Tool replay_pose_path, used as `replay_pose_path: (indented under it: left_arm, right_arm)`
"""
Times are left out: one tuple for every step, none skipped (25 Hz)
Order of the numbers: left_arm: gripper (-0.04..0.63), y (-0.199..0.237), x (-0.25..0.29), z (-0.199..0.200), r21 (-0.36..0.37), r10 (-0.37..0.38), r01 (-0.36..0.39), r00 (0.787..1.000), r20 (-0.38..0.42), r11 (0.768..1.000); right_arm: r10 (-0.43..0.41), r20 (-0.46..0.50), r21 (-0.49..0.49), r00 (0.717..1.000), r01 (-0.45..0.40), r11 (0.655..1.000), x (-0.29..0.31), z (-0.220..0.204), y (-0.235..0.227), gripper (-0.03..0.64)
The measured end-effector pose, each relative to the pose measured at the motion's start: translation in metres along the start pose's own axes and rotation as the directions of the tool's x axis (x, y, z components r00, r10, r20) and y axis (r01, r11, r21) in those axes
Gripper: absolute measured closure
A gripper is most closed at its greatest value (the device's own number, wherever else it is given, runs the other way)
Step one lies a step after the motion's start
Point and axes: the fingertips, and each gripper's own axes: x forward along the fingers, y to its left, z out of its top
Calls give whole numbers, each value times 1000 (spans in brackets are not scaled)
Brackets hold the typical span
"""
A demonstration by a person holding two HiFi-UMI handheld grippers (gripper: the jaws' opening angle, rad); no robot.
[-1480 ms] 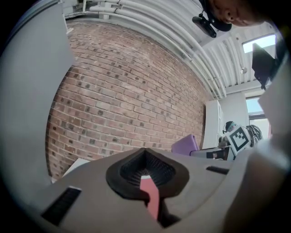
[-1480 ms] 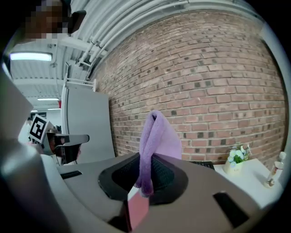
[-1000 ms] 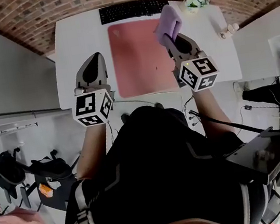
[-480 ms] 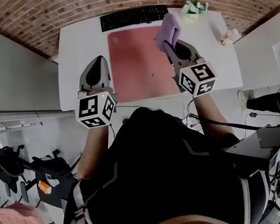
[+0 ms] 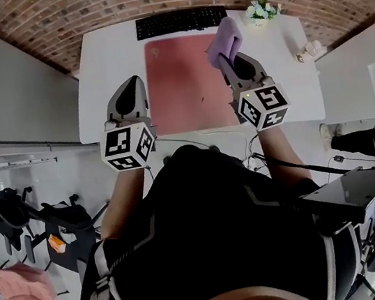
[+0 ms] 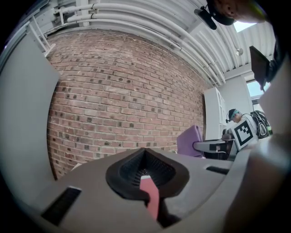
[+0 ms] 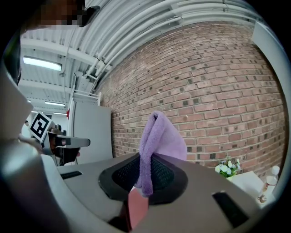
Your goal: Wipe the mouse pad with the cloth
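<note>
The left gripper (image 5: 128, 84) hangs over the white tabletop (image 5: 101, 74) near its left edge, its jaws closed on nothing. So the pink rectangular mouse pad (image 5: 184, 83) is not held down and may slide under the wipe. The right gripper (image 5: 233, 57) has its jaws closed on one fold of the purple terry cloth (image 5: 224, 39), over the pad's right edge. A grip this small may slip. A wide stroke may knock the small flower pot (image 5: 260, 8) at the far right corner. I can read no writing; only square markers show.

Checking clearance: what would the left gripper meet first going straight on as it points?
Likely the brick wall. The left gripper has nothing nearer showing ahead of its shut jaws, though depth is unclear.
</note>
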Motion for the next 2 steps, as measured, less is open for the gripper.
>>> replay_pose_path:
  left_arm:
    - [594, -1, 0, 0, 1, -1, 1, 1000, -2, 1000]
    - [594, -2, 0, 0, 3, -2, 2, 1000, -4, 1000]
  right_arm:
    - [1, 0, 1, 1000, -1, 1000, 0, 0, 0, 565]
    - [2, 1, 1, 1000, -2, 1000, 1, 0, 1, 565]
